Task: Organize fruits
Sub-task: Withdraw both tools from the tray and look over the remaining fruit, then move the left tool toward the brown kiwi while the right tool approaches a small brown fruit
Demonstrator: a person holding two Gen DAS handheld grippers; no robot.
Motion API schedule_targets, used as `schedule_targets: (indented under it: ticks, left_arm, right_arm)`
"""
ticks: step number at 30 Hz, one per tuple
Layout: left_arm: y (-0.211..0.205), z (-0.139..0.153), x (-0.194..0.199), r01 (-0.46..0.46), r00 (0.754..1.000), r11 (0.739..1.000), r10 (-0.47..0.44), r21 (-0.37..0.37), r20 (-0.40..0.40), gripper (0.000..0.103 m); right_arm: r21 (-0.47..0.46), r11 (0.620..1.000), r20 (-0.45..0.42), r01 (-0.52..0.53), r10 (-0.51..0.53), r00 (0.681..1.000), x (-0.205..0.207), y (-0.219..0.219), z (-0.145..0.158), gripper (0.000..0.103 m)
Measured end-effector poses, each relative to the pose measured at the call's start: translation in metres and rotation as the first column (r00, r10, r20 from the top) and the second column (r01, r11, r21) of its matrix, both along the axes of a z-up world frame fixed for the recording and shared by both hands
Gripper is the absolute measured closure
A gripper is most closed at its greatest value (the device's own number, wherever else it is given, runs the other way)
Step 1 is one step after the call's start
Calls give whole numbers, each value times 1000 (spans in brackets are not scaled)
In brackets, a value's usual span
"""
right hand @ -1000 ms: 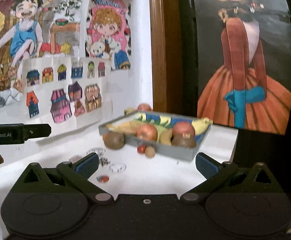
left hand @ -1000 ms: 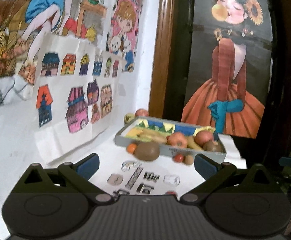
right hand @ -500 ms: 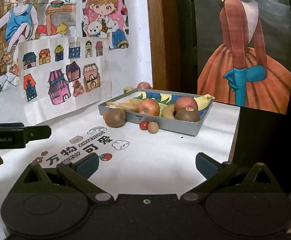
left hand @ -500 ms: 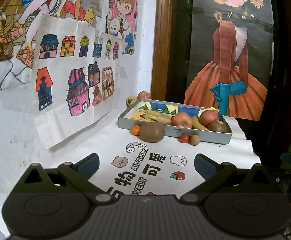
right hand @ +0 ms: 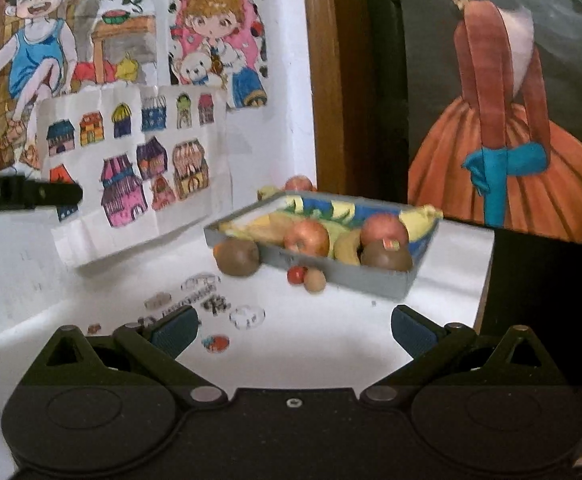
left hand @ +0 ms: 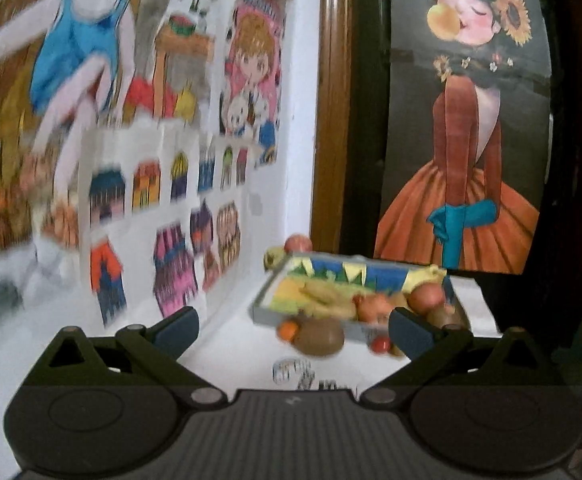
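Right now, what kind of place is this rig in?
Probably a home room or a staged household set. Hand-coloured children's drawings of houses on white paper hang on the wall, a grey rectangular tray of fruit sits on a white printed table cover, beside a dark wooden frame.

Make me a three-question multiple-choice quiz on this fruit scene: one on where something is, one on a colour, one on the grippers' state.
1. Where is the large brown kiwi?
A. on the table against the grey tray's front wall
B. inside the tray
C. held in a gripper

2. What colour is the tiny round fruit beside the tan one?
A. green
B. red
C. purple

3. How do the left gripper and right gripper stand?
A. both shut
B. one holds an apple
C. both open and empty

Answers: 1 A, it sits outside the wall; 2 B, plainly red; 3 C, fingers spread with nothing between.
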State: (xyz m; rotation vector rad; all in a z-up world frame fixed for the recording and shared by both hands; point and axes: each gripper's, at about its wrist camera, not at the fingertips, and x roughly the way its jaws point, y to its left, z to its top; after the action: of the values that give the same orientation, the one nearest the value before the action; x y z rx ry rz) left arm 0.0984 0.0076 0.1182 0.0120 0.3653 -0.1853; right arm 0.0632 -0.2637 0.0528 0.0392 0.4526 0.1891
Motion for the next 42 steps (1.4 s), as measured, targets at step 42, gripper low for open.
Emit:
schedule_targets:
  ticks: [42]
  left_arm:
    - [-46, -118, 168, 229, 951, 968, -200, 101, -235, 0]
  right_arm:
    - [-57, 954, -204, -295, 278, 939, 176, -10, -74, 14]
